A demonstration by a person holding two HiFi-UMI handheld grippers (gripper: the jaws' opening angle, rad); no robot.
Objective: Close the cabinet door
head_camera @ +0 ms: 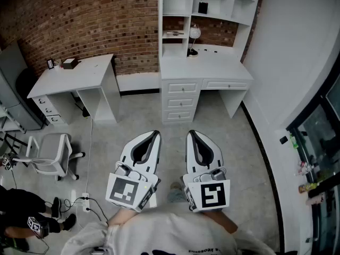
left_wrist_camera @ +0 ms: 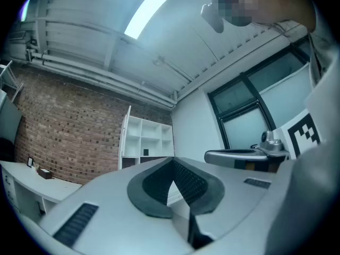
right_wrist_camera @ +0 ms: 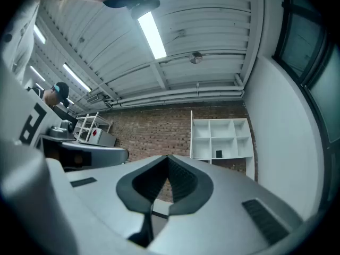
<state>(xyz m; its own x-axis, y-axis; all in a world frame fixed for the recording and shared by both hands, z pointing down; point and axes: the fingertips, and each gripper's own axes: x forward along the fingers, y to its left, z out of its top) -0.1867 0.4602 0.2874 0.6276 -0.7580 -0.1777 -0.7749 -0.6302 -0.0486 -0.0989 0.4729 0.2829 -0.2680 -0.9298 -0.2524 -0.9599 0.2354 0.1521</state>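
Note:
A white desk unit (head_camera: pixel 204 70) with drawers (head_camera: pixel 181 101) and an open shelf hutch (head_camera: pixel 210 1) stands against the brick wall ahead. No open cabinet door shows plainly from here. The hutch also appears far off in the left gripper view (left_wrist_camera: pixel 146 142) and the right gripper view (right_wrist_camera: pixel 220 138). My left gripper (head_camera: pixel 154 135) (left_wrist_camera: pixel 171 161) and right gripper (head_camera: pixel 191 134) (right_wrist_camera: pixel 168 158) hang side by side above the floor, well short of the desk, aimed at it. Both are shut with their tips touching and nothing between them.
A second white desk (head_camera: pixel 74 74) stands at the left, with an office chair (head_camera: pixel 50 153) in front of it. A person (head_camera: pixel 29 219) crouches at the lower left near cables and a power strip (head_camera: pixel 85 200). A glass wall (head_camera: pixel 319 137) runs along the right.

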